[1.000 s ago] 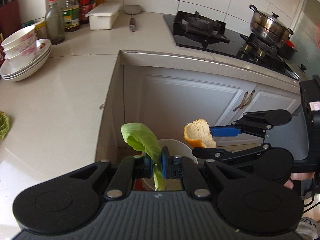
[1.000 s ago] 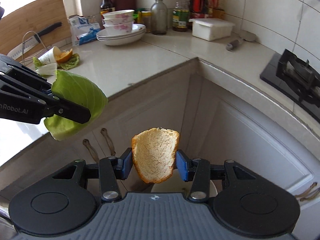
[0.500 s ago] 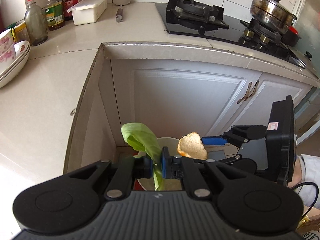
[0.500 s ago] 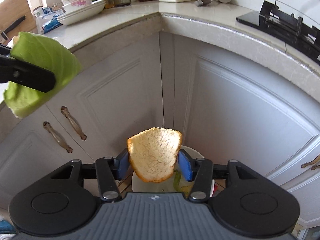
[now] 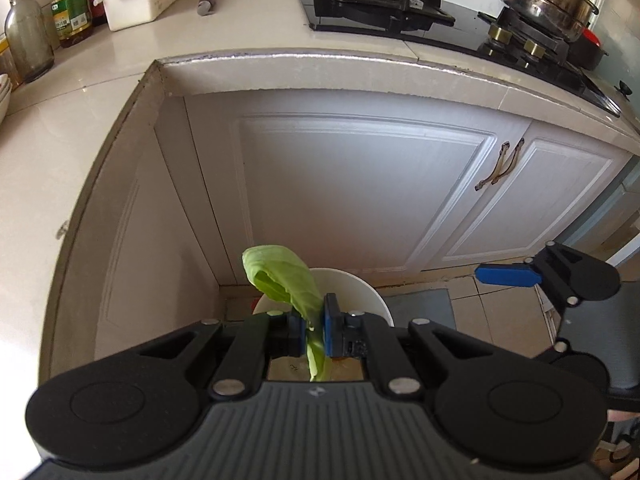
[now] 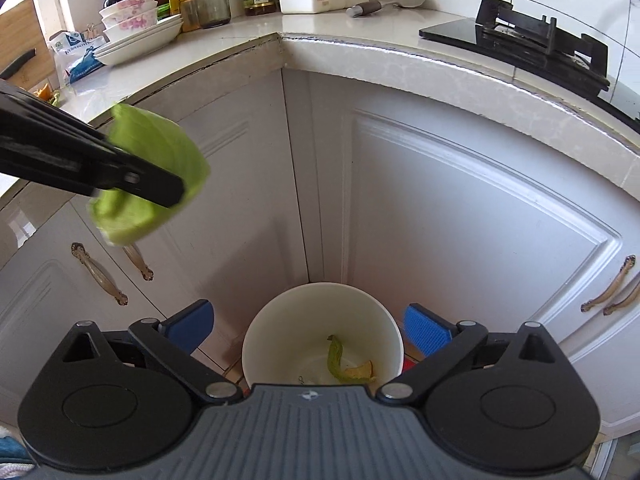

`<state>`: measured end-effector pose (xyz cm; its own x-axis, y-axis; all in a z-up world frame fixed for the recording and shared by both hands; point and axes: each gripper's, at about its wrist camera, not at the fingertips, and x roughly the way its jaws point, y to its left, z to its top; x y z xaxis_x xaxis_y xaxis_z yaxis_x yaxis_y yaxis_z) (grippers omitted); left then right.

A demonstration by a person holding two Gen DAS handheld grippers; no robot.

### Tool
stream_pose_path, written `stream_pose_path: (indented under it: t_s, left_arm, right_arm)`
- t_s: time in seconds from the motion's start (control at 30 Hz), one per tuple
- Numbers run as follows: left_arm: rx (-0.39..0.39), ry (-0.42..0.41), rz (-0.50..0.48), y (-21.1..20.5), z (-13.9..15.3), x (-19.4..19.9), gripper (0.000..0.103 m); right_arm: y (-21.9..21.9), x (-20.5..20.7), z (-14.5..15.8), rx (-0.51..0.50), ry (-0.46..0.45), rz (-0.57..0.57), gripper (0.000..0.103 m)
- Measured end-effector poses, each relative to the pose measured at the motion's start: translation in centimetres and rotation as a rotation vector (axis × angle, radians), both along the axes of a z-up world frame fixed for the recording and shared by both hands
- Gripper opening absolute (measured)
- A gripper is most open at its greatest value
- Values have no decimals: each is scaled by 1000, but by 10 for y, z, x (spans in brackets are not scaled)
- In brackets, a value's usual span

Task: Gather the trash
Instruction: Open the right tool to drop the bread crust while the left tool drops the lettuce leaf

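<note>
Down by the corner cupboards, the left wrist view shows the left gripper [image 5: 312, 330] pinching a cabbage leaf [image 5: 286, 276] between its blue pads. This leaf is pale green, smooth and curled, folded along its length. Its long axis runs up and away from the pads, the broad rounded end topmost and a narrow strip hanging below the pinch. Behind and beneath it stands a white bin [image 5: 366, 292] on the floor, against the white cupboard doors. Only one blue pad of the right gripper [image 5: 508, 275] shows at the right edge, with nothing on it. On the tabletop [image 5: 100, 92] stand bottles whose labels are too small to read.

Seen from the right wrist, the right gripper [image 6: 308, 326] has its jaws spread wide, having just been opening, and nothing lies between them. Directly below the gap is the white bin [image 6: 276, 320], open-topped, with a green scrap [image 6: 336, 360] and a bit of orange peel [image 6: 362, 372] at its bottom. At the left, the left gripper [image 6: 176, 190] reaches in with the cabbage leaf [image 6: 160, 152] clamped, blurred, its broad side facing the camera, above and left of the bin. A blue and white packet [image 6: 76, 56] on the tabletop bears print that cannot be read.
</note>
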<state>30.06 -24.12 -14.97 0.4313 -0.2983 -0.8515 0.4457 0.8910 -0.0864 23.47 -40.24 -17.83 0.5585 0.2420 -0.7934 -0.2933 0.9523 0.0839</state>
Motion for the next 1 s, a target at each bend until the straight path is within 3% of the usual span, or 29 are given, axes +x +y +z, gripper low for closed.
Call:
stream_pose_path:
  t_s: [0.2, 0.6, 0.67, 0.73, 0.8, 1.0]
  left_arm:
    - [33, 44, -28, -24, -40, 12, 6]
    - [121, 165, -21, -66, -155, 38, 9]
    - [147, 156, -36, -73, -166, 41, 27]
    - [195, 122, -36, -76, -173, 41, 71]
    - [191, 83, -43, -78, -173, 38, 74]
    - [142, 72, -62, -78, -157, 34, 78]
  right_arm:
    - [-6, -13, 4, -34, -5, -3, 103]
    - [-27, -29, 0, -58, 8, -106, 103]
    - [-29, -30, 0, -60, 13, -127, 103]
    - [-32, -33, -2, -65, 21, -144, 103]
    - [-34, -34, -3, -74, 25, -157, 103]
    - [-34, -32, -2, -94, 28, -164, 103]
